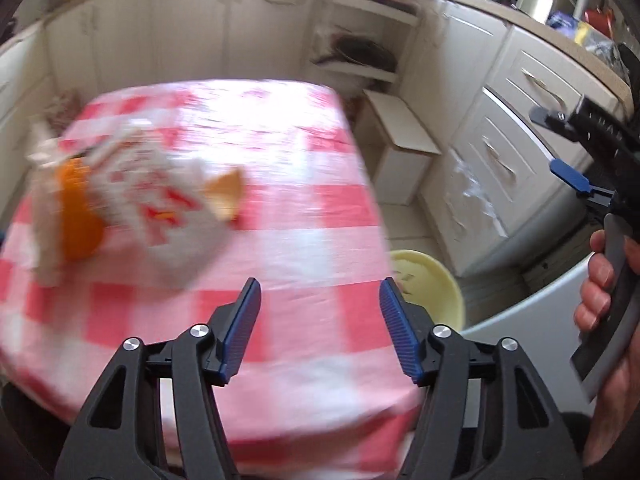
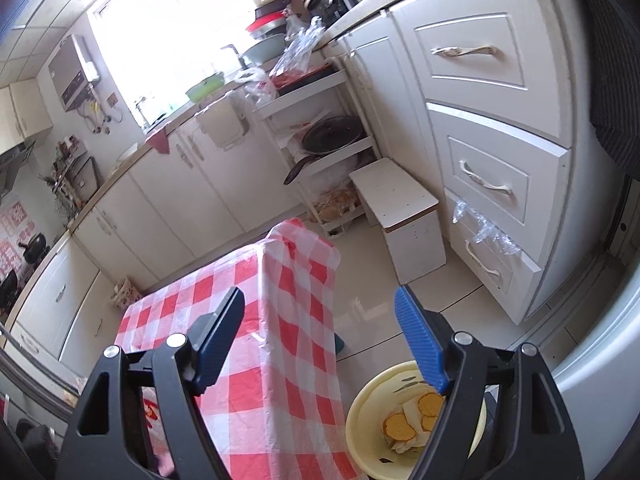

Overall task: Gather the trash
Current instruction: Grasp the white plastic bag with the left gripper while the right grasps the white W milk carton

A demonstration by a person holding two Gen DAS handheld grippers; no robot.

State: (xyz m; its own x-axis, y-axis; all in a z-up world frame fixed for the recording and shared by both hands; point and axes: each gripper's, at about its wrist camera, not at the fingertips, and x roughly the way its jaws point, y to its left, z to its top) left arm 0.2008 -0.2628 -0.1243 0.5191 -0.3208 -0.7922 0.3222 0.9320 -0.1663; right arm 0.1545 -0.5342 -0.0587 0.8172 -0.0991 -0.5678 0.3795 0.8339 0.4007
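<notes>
Left tongs (image 1: 320, 300) open and empty above the checked tabletop (image 1: 280, 200). On the tabletop, blurred: a plastic bag (image 1: 160, 200), an orange piece (image 1: 78, 216) touching it at left, and a peel (image 1: 228, 196) at its right. Right tongs (image 2: 320, 320) open and empty, held by a hand (image 1: 600, 288) beside the tabletop, above a yellow bowl (image 2: 360, 412) on the floor containing 3 orange peels (image 2: 400, 424).

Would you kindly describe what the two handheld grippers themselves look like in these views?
Both match: the left gripper and right gripper have black angular plastic linkage arms with cut-outs and silver round pivot bolts. Each finger carries a flat, ribbed blue pad. The right one's handle is grey and black. No cables or sleeves show.
</notes>
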